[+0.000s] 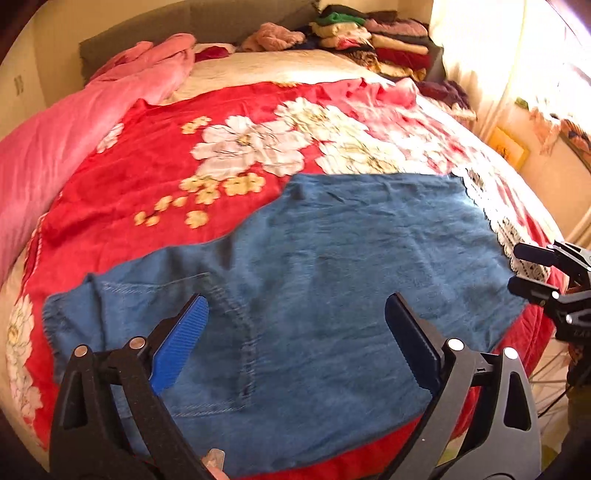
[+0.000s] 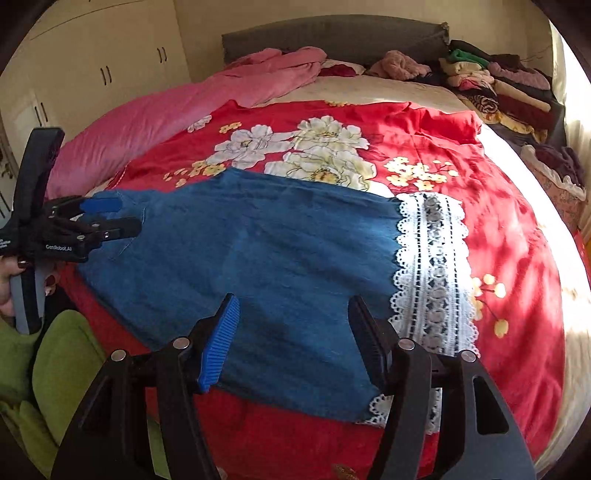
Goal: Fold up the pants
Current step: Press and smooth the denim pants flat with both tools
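1. The bed (image 1: 122, 192) fills most of both frames under a red floral blanket (image 2: 424, 122). A pink quilt (image 1: 66, 140) runs along the upper left, and stacked clothes (image 2: 491, 88) sit at the upper right by the grey headboard (image 2: 332, 33).

2. The pants (image 1: 332, 258), blue denim, lie flat across the lower middle of each frame on the blanket. In my right view they look folded leg over leg, with the wide end toward the left edge of the frame.

3. A white lace hem (image 2: 432, 273) trims their right end, running down the right of centre in my right view.

4. My left claw (image 1: 295, 343) hangs over the pants at the bottom of its own frame, spread wide and gripping nothing. The seat seam and pocket stitching show between and just below its blue pads (image 1: 181, 343). In my right view it appears at the left edge, over the wide end.

5. My right claw (image 2: 291, 339) hangs over the pants near the lace hem, parted and grasping nothing; bare denim shows between its pads (image 2: 219, 343). In my left view its tips poke in at the right edge, beside the hem.

6. My hand (image 2: 7, 288) shows at the lower left of the right view, gripping the left claw's handle.
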A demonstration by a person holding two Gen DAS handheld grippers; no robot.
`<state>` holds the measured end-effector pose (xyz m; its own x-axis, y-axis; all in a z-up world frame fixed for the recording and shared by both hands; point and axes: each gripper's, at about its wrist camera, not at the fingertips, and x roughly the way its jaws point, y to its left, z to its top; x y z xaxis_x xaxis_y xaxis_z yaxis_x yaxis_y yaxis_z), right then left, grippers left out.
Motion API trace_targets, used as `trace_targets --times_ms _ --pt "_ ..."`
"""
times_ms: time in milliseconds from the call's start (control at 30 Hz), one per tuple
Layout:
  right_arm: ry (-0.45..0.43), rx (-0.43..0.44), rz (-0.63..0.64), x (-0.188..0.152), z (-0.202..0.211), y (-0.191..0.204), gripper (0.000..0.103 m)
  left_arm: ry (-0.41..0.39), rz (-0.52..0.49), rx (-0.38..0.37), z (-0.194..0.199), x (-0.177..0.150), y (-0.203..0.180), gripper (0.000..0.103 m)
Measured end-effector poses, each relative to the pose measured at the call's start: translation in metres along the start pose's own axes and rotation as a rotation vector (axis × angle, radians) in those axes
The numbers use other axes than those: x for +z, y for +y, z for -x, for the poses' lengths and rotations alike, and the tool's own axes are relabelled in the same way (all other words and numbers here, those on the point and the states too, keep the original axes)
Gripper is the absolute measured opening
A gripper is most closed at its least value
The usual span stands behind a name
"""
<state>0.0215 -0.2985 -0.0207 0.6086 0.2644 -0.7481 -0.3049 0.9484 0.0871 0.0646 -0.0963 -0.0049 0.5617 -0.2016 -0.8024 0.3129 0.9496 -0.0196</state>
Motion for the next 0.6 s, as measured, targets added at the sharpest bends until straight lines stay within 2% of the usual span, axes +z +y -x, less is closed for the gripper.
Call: trace_targets --times_ms 200,333,467,500,533,567,600 --pt "0.13 -0.026 -0.052 -0.02 -0.029 -0.019 0.06 0.111 -0.054 0.067 -0.042 -0.01 -0.008 0.092" --pt "0.108 0.013 -0.091 -0.022 -0.022 -0.026 0.06 0.109 -0.027 0.046 -0.044 -0.015 -0.002 0.093" --pt "0.052 0.043 -0.123 -0.017 -0.005 -0.027 0.06 0.065 -0.016 0.036 -0.029 -0.016 -0.003 0.093" --pt "0.038 0.039 -0.127 -0.015 -0.001 -0.028 0.064 0.058 -0.013 0.037 -0.026 -0.016 -0.004 0.093" --pt "0.022 0.026 -0.13 -0.014 0.004 -0.029 0.082 0.051 -0.009 0.035 -0.022 -0.015 -0.004 0.093" --pt "0.005 0.016 -0.133 -0.012 0.009 -0.029 0.089 0.045 -0.006 0.031 -0.019 -0.014 -0.004 0.093" --pt "-0.013 0.009 -0.136 -0.011 0.015 -0.03 0.089 0.039 -0.002 0.025 -0.015 -0.012 -0.003 0.093"
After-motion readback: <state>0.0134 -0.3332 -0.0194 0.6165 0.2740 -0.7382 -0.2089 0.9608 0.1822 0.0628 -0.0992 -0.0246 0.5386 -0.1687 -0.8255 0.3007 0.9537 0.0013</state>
